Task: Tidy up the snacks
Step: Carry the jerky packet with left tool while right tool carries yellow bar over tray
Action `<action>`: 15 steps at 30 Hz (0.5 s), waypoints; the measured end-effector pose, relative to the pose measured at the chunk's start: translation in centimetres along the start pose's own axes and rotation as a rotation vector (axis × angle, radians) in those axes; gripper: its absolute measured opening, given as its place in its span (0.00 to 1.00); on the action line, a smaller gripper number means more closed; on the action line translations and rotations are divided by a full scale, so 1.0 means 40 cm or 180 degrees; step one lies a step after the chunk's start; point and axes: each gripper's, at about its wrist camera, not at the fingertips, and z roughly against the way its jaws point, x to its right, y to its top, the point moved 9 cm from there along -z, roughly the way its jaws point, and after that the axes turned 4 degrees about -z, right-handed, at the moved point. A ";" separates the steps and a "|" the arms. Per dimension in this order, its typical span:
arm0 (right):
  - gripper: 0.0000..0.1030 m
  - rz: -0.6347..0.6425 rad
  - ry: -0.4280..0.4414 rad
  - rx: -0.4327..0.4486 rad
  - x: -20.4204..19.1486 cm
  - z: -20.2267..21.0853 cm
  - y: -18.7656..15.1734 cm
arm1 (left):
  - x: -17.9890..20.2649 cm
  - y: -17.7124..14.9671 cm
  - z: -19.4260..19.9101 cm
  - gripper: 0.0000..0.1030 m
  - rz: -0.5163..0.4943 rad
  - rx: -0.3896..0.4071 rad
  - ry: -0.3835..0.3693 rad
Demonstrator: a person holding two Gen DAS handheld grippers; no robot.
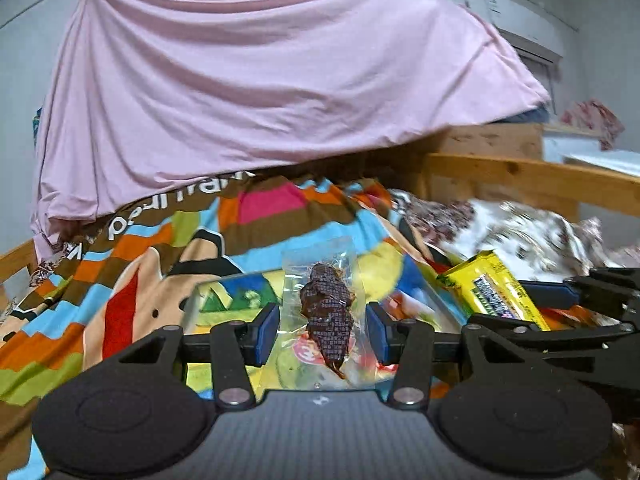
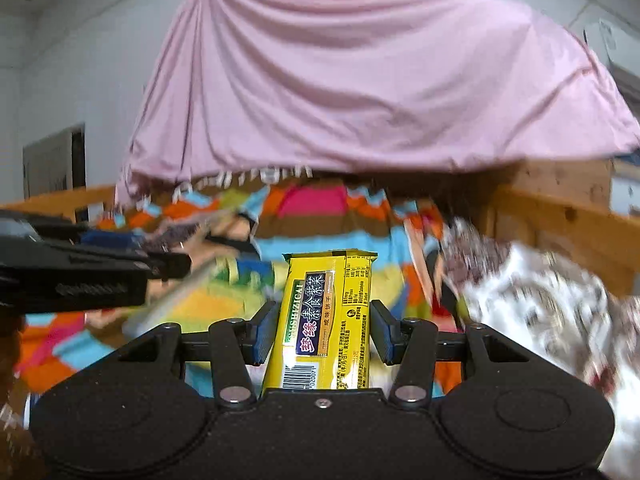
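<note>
yellow packet (image 2: 320, 320) barcode nearest, chinese label, clear-wrapped dark snack (image 1: 326, 312)

Both claws (image 1: 322, 326) (image 2: 322, 330) clamped, near level.

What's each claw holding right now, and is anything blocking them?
Left gripper shut on clear packet of dark dried snack. Right gripper shut on yellow snack pack. Both raised over colourful blanket; nothing in the way.
</note>
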 end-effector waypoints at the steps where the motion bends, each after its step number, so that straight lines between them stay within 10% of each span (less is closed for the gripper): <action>1: 0.49 0.0036 0.0005 0.0064 -0.006 -0.017 0.015 | -0.015 0.007 -0.014 0.49 0.0012 0.0028 0.0048; 15: 0.50 -0.0022 0.0067 0.0108 -0.019 -0.310 0.007 | -0.147 -0.002 -0.293 0.49 0.0111 -0.0032 0.0422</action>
